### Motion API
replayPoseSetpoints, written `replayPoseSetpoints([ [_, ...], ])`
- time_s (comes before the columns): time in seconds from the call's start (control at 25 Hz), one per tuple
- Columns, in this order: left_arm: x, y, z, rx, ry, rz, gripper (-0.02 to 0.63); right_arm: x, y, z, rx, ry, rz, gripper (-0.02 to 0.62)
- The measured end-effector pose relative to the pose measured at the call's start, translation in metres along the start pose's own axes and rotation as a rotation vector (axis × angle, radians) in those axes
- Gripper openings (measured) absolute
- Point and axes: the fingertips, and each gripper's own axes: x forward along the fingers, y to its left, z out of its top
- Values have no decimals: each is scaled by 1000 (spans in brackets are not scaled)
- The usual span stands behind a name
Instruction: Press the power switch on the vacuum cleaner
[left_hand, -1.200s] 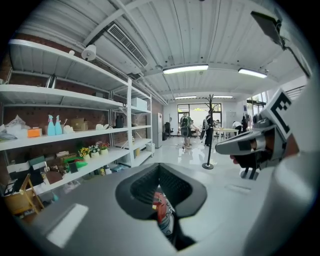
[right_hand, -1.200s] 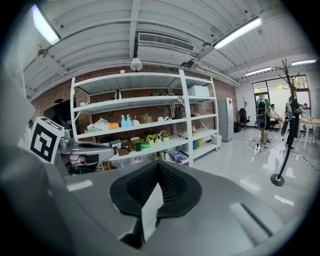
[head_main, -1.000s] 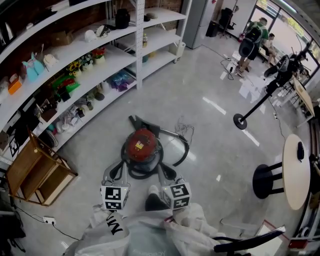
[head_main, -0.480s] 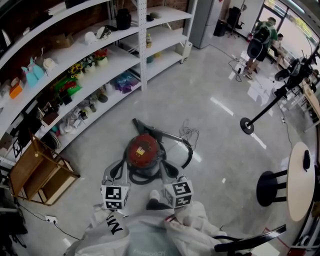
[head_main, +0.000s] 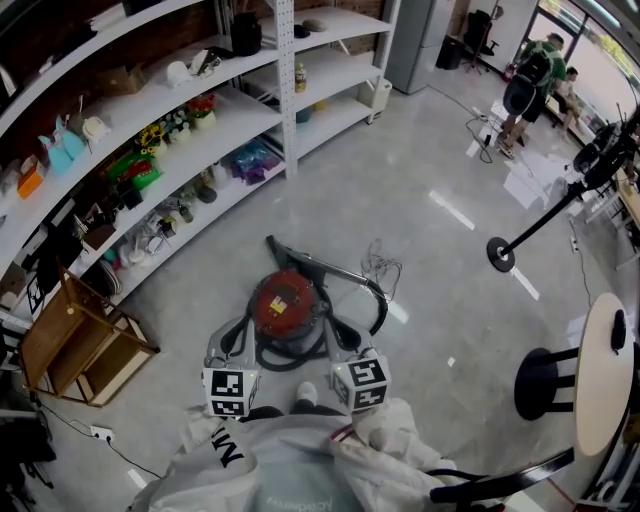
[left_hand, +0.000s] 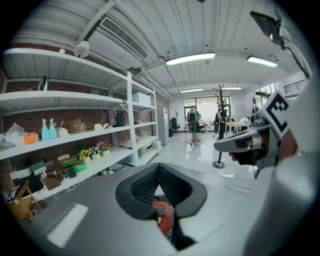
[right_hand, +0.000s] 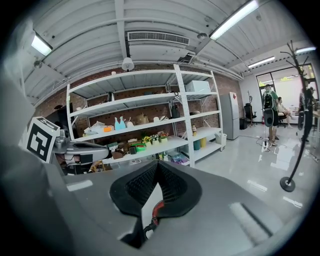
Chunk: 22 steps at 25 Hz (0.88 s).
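Wooden crate (head_main: 72, 345) leans by the white shelves (head_main: 150, 105) at far left. My left gripper (head_main: 236, 338) has its jaws closed tip to tip on nothing, just beside the red vacuum cleaner (head_main: 287, 297), which sits on the grey floor (head_main: 430, 270) between my two tools. My right gripper (head_main: 338, 340) is likewise pinched together and empty, near the cleaner's right flank, where the black hose (head_main: 374, 300) curls.

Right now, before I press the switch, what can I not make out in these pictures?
Power switch: head view, too small to pick out on the red vacuum cleaner.
Vacuum cleaner in left gripper view: only a red sliver shows; the grey body of the left tongs hides the rest.
Right gripper view: likewise, behind the right tongs.
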Motion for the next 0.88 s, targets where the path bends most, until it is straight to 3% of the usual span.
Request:
replayPoseSetpoints([
  [0.6,6,0,-13,15,70,-11,0,7,-11,-17,56,41,-5,0],
  [0.88,14,9,-26,-15,104,-20,0,18,-15,-27,74,78,-26,0],
])
